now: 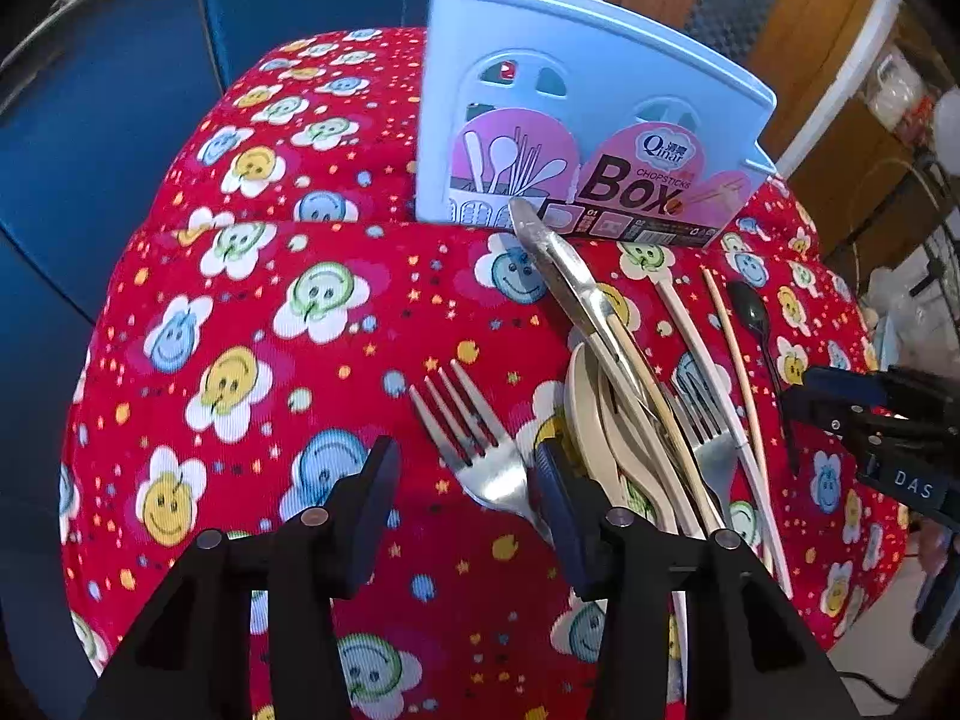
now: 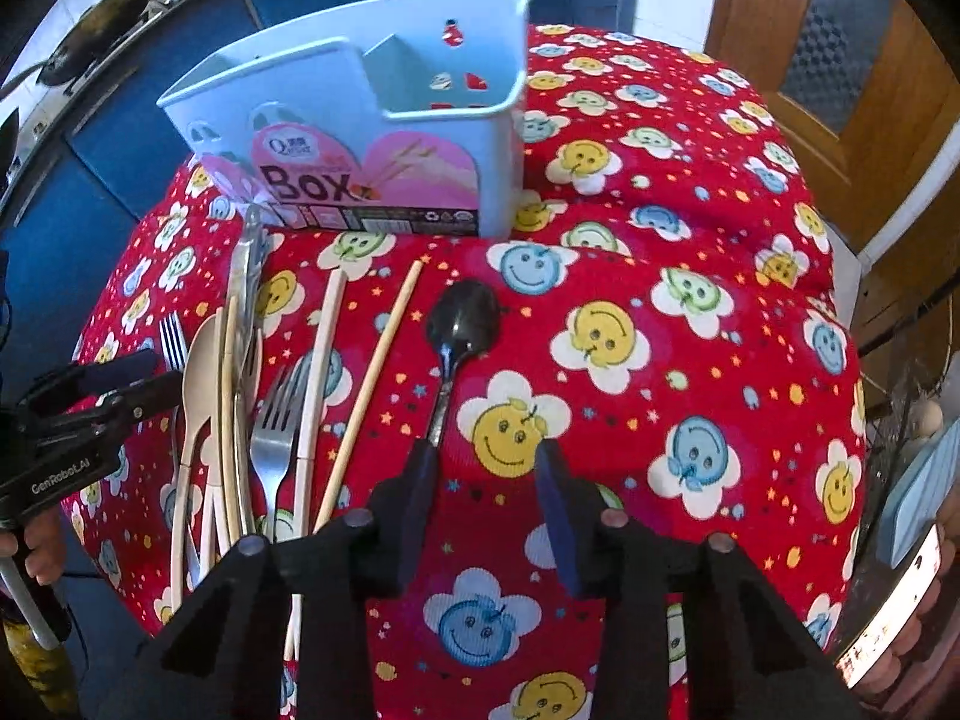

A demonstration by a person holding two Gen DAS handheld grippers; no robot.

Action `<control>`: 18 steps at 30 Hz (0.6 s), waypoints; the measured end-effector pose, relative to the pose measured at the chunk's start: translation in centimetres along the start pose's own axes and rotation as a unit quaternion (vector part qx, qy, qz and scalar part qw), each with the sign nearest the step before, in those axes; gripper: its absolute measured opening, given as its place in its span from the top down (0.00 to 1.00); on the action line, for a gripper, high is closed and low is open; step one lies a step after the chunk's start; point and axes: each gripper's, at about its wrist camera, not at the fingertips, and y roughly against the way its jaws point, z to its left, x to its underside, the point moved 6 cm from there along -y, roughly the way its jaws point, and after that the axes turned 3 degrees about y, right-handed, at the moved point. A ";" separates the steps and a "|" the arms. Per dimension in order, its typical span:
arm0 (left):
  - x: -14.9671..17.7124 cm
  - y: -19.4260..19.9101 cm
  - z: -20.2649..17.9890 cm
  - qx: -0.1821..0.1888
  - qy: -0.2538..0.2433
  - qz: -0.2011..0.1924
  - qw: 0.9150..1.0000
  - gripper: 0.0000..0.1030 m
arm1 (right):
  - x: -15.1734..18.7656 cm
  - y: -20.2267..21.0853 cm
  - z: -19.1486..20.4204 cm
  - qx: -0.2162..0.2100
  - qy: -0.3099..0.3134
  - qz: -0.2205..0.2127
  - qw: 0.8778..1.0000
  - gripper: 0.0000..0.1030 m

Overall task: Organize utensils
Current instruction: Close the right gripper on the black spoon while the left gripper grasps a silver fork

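While both claws gape empty, the right claw (image 2: 486, 480) apparently straddles the black spoon (image 2: 462, 324) handle; close squarely before lifting toward the blue box (image 2: 360, 120).

The fork (image 1: 480, 450) handle hides behind one of the left gripper's fingers (image 1: 561, 510). The spoons (image 1: 606, 420) lie under the tongs (image 1: 570, 276), half covered. The small print low on the box (image 2: 384, 219) label is too tiny to read.
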 end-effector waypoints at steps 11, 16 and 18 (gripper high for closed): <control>-1.6 -0.1 -0.2 -0.012 -0.025 -0.008 1.000 0.88 | -0.7 -0.7 1.4 -0.018 0.028 0.044 0.998 0.95; -2.3 0.1 -0.1 -0.015 -0.044 -0.011 0.999 0.90 | 0.7 -0.4 2.7 -0.026 0.038 0.069 0.997 0.97; -2.4 -0.1 0.1 -0.006 -0.037 -0.006 0.999 0.90 | 1.4 -0.2 2.7 -0.030 0.039 0.077 0.996 0.97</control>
